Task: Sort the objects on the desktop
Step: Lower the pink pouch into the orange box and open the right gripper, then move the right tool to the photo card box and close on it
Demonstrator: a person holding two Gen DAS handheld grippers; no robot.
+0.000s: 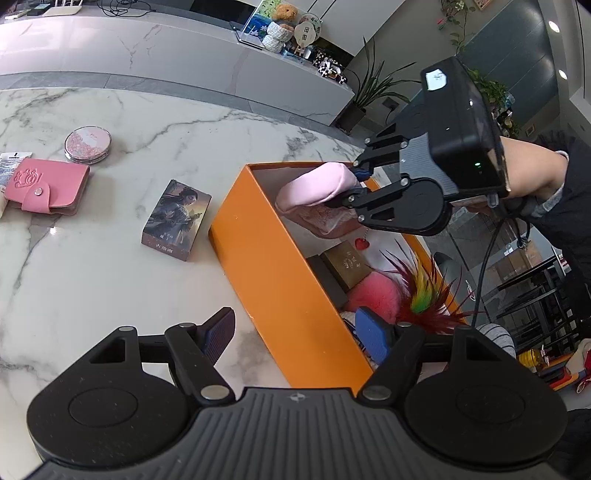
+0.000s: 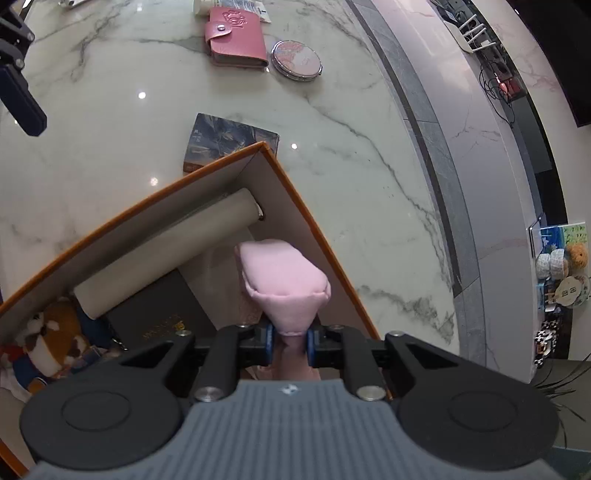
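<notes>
An orange box [image 1: 269,266] stands on the marble table. My right gripper [image 2: 290,345] is shut on a pink fabric pouch [image 2: 282,273], pinching its gathered end, and holds it over the far end of the orange box [image 2: 295,199]. In the left wrist view the same pouch [image 1: 314,184] hangs from the right gripper [image 1: 356,184] above the box. My left gripper [image 1: 299,336] is open and straddles the box's near wall, with nothing pressed between its pads. On the table lie a picture card box [image 1: 177,219], a pink wallet [image 1: 46,184] and a round compact [image 1: 88,144].
Inside the box are a dark gift box [image 1: 345,264], a pink fluffy thing [image 1: 373,293], coloured feathers [image 1: 424,295], a cream roll [image 2: 166,254] and a plush toy [image 2: 51,339]. A grey counter with ornaments [image 1: 284,29] runs beyond the table. A person's forearm [image 1: 532,177] carries the right gripper.
</notes>
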